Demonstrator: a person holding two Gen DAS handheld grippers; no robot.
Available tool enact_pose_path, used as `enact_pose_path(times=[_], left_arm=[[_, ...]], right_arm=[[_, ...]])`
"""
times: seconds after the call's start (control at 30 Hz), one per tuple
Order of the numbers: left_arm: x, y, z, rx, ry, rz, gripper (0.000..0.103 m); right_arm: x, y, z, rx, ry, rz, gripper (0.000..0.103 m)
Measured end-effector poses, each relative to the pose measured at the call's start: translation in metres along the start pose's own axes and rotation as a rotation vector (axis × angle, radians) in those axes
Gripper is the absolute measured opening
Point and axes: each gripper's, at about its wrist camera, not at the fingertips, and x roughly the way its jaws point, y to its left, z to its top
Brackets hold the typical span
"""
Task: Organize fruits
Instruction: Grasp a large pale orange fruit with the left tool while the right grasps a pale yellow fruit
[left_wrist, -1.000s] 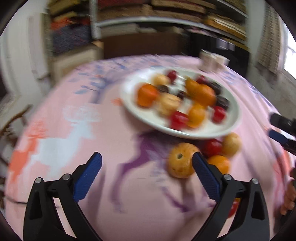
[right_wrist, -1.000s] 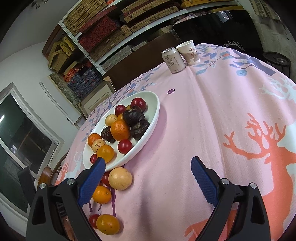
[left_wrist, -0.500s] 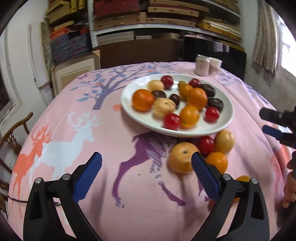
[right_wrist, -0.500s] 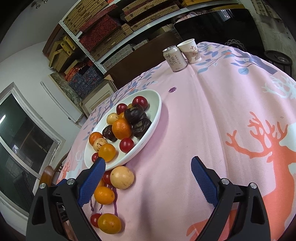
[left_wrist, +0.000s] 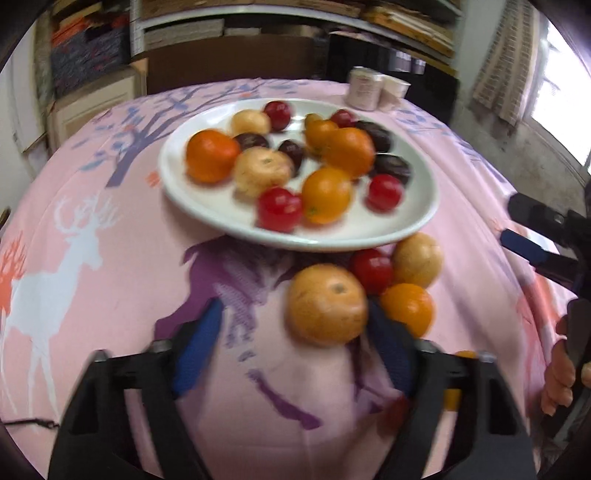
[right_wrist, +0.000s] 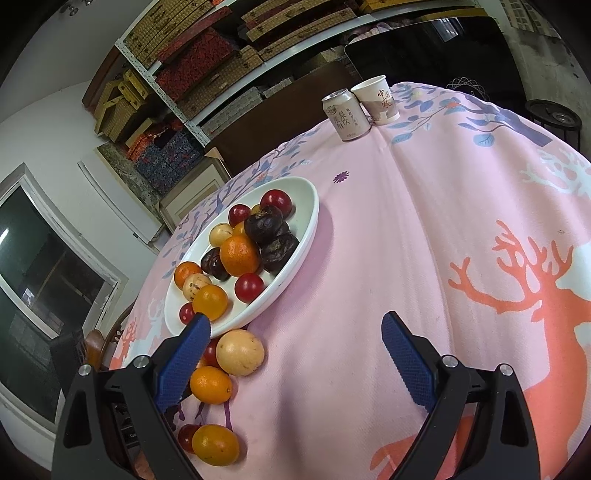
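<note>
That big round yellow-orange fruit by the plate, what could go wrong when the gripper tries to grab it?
The left gripper has just been closing, yet the big round yellow-orange fruit sits at its right finger, not centred. It may get nudged and roll into the small red fruit and small orange fruit touching it, scattering them across the pink tablecloth.

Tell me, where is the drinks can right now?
In the right wrist view the can stands upright at the far edge of the table, close beside a paper cup on its right and well beyond the fruit plate.
</note>
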Motion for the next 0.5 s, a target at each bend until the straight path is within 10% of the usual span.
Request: enact_pose_path(times=[0.2, 0.5], left_arm=[[-0.001, -0.007, 0.000, 0.027, -0.008, -0.023, 0.043], [-0.026, 0.015, -0.008, -0.054, -0.080, 0.111, 0.042]], right_arm=[[0.001, 0.002, -0.001, -0.012, 0.008, -0.005, 0.095], [0.015, 0.028, -0.011, -0.164, 0.066, -0.012, 0.095]])
